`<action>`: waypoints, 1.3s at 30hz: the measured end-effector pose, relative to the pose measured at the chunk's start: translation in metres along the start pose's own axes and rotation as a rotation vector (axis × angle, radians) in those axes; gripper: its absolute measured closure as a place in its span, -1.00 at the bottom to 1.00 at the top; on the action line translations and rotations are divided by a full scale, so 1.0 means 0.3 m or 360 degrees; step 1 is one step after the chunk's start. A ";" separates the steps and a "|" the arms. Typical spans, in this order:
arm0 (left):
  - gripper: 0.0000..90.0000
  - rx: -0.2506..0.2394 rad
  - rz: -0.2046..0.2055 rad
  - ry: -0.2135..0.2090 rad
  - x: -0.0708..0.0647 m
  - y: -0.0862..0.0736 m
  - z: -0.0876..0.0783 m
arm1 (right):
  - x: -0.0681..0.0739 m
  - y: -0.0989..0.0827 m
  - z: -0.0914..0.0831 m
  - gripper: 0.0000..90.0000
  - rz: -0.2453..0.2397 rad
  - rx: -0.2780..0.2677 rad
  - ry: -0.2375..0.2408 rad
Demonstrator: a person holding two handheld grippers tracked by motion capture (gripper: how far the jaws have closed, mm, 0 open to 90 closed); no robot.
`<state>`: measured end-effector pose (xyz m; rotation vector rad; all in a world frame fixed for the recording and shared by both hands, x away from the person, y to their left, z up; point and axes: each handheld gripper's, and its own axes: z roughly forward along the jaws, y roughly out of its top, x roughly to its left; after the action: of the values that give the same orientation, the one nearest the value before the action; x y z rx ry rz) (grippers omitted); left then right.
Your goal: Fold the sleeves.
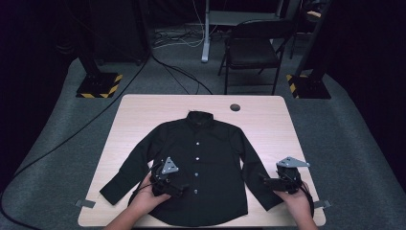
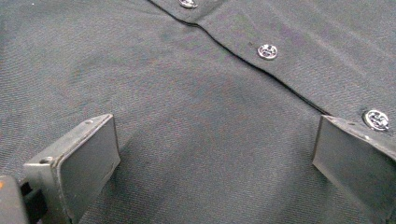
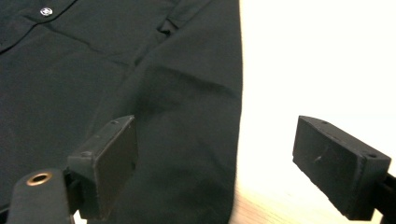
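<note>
A black long-sleeved shirt (image 1: 201, 158) lies flat on the light wooden table (image 1: 143, 110), buttoned front up, collar at the far side, sleeves spread. My left gripper (image 1: 183, 188) hovers low over the shirt's lower front, just left of the button placket. In the left gripper view it (image 2: 215, 140) is open, with fabric (image 2: 177, 107) between the jaws and a silver button (image 2: 267, 51) ahead. My right gripper (image 1: 264, 180) is at the shirt's right sleeve (image 1: 258, 182). It (image 3: 215, 135) is open: one jaw over the sleeve (image 3: 187, 116), the other over bare table (image 3: 303, 60).
A round cable hole (image 1: 234, 107) sits near the table's far edge. Beyond the table stand a dark folding chair (image 1: 253, 48) and two posts on yellow-and-black striped bases (image 1: 99, 85) (image 1: 306, 86). Cables (image 1: 177, 72) run across the grey floor.
</note>
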<state>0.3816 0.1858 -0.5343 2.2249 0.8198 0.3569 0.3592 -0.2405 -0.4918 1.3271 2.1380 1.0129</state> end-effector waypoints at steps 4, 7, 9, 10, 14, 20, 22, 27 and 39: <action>-0.99 0.0000 0.0000 0.0000 0.000 0.000 0.000 | -0.015 -0.011 -0.010 -0.69 0.0018 0.0003 -0.0015; -0.99 0.0000 0.0000 0.0000 0.000 0.000 0.000 | -0.025 -0.020 -0.015 -0.65 0.0022 0.0011 -0.0025; -0.99 0.0000 0.0000 0.0000 0.000 0.000 0.000 | -0.031 -0.026 -0.018 -0.63 0.0028 0.0014 -0.0034; -0.99 0.0000 0.0000 0.0000 0.000 0.000 0.000 | -0.034 -0.029 -0.020 -0.62 0.0031 0.0015 -0.0036; -0.99 0.0000 0.0000 0.0000 0.000 0.000 0.000 | -0.047 -0.042 -0.025 -0.57 0.0041 0.0025 -0.0052; -0.99 0.0000 0.0000 0.0000 0.000 0.000 0.000 | -0.057 -0.064 -0.024 -0.44 0.0047 0.0053 -0.0069; -0.99 0.0000 0.0000 0.0000 0.000 0.000 0.000 | -0.059 -0.070 -0.024 -0.37 0.0049 0.0063 -0.0077; -0.99 0.0000 0.0000 0.0000 0.000 0.000 0.000 | -0.061 -0.084 -0.016 -0.17 0.0080 0.0089 -0.0080; -0.99 0.0000 0.0000 0.0000 0.000 0.000 0.000 | -0.044 -0.098 0.008 0.36 0.0068 0.0160 -0.0055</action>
<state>0.3816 0.1858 -0.5343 2.2250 0.8195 0.3568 0.3497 -0.2594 -0.5161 1.4320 2.1688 0.9025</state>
